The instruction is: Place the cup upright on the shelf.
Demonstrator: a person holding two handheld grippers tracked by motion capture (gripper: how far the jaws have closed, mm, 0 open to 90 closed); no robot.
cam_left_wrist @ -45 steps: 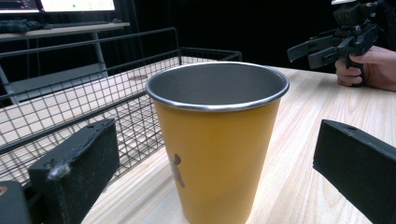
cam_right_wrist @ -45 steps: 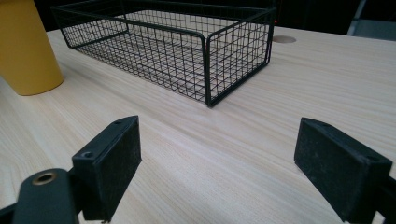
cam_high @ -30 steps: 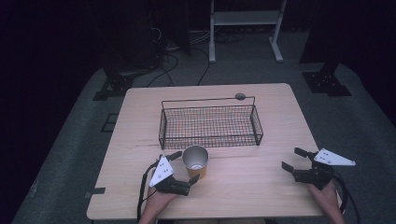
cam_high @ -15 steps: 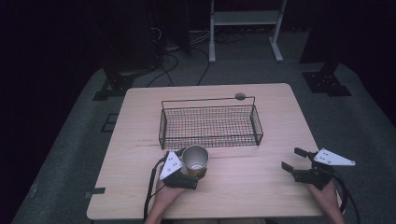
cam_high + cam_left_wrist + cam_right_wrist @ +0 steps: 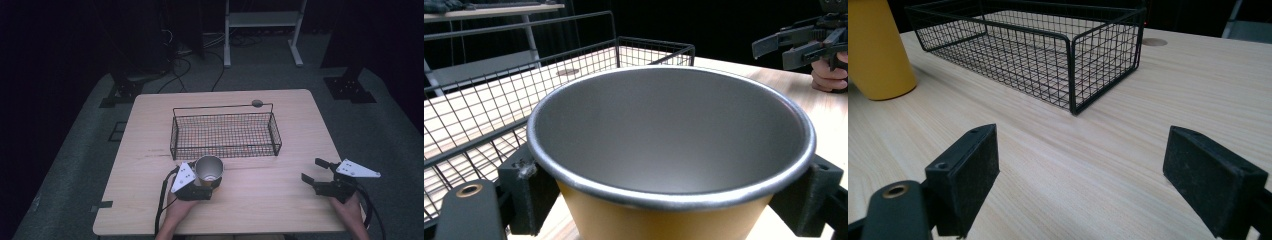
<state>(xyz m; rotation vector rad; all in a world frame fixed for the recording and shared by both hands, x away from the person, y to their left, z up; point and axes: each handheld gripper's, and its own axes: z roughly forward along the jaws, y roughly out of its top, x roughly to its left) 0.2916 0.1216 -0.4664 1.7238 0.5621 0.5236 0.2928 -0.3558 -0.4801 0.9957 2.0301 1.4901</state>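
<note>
The yellow cup (image 5: 209, 170), smooth and tapered with a grey metallic lining, stands on the pale wood-grain worktop (image 5: 260, 195) just in front of the black wire basket (image 5: 225, 134). The left gripper (image 5: 212, 186) has just closed, its jaws clamped on the cup. The right gripper (image 5: 314, 172) hovers with jaws wide apart. The surrounding room is dark.

Light wood table (image 5: 280, 210) on grey carpeted floor (image 5: 75, 165). Room dark beyond far edge, walls not discernible. White metal shelf frame (image 5: 262, 20) behind far edge. Black cables (image 5: 187, 65) trail across floor near it. Black stand bases (image 5: 350, 87) off both far corners.
</note>
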